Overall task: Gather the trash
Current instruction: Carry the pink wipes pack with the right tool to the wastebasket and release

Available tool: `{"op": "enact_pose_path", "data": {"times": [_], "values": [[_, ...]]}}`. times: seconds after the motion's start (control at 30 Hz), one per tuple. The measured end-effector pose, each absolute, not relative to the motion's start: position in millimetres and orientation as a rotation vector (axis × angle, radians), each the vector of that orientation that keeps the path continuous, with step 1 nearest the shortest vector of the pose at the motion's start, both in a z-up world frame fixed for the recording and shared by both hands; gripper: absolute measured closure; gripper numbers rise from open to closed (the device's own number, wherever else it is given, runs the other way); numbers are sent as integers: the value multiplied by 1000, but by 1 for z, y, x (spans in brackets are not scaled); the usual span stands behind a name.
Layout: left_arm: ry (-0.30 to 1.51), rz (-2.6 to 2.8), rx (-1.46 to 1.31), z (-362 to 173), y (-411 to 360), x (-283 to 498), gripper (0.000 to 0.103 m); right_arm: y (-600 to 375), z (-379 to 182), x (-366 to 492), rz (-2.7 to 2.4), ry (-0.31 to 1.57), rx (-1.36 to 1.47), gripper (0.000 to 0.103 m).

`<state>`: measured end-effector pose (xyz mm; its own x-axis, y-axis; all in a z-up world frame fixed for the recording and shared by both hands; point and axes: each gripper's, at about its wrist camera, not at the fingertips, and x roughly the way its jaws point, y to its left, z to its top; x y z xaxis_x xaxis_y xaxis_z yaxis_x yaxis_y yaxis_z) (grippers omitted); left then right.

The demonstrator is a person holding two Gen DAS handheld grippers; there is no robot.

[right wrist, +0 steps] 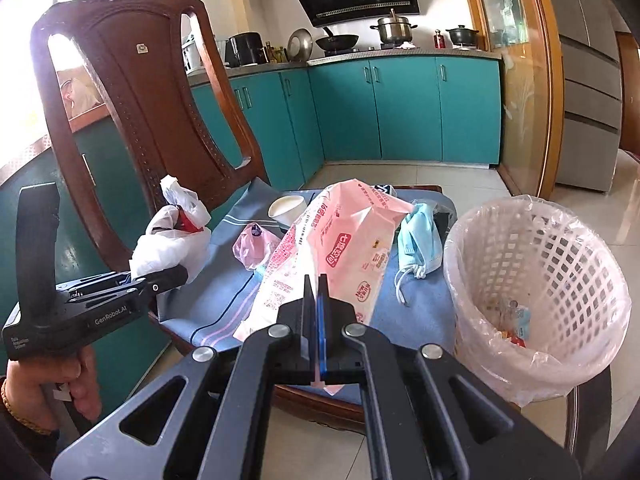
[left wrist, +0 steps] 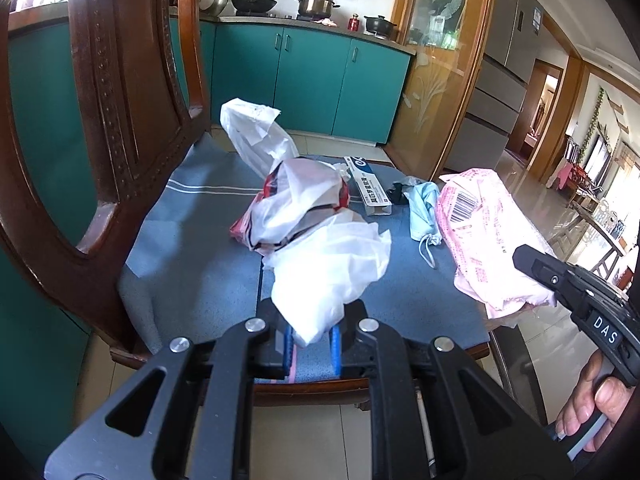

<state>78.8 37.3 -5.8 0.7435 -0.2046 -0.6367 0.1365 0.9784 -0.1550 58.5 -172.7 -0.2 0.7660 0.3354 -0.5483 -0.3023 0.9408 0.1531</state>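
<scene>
The trash lies on the blue cushioned seat of a wooden chair (left wrist: 120, 128) in a kitchen with teal cabinets.

The left hand-held gripper (left wrist: 312, 336) has its jaws drawn narrow on the near end of a white plastic bag (left wrist: 332, 268). The bag runs away from the jaws across the seat cushion (left wrist: 192, 248), and crumpled red-and-white wrapping (left wrist: 296, 204) lies bundled in its far part.

The right hand-held gripper (right wrist: 318, 320) has its jaws fully together on the near edge of a pink printed package (right wrist: 332, 248); the thin pink film shows above and below the closed pads. The package lies slantwise over the middle of the seat.

A light blue face mask (right wrist: 420, 240) lies just beside the package on its right, its ear loops trailing toward the seat's front edge. A small pink bag (right wrist: 254, 246) lies on the package's left, and a white paper cup (right wrist: 286, 206) lies tipped on its side behind it. A flat toothpaste box (left wrist: 368, 186) lies near the far edge of the seat.

A white lattice waste basket (right wrist: 536, 276) lined with clear plastic stands just beside the chair on the right, with a few scraps at its bottom.
</scene>
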Motion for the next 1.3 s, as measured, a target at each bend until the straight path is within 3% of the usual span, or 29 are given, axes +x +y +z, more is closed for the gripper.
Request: {"op": "enact_pose_path", "data": {"times": [0.97, 1.3], "values": [[718, -193, -99, -9, 37, 83, 88, -180, 1, 62, 329, 595, 49, 101], [722, -202, -91, -11, 36, 84, 88, -294, 25, 93, 64, 491, 198, 100]]}}
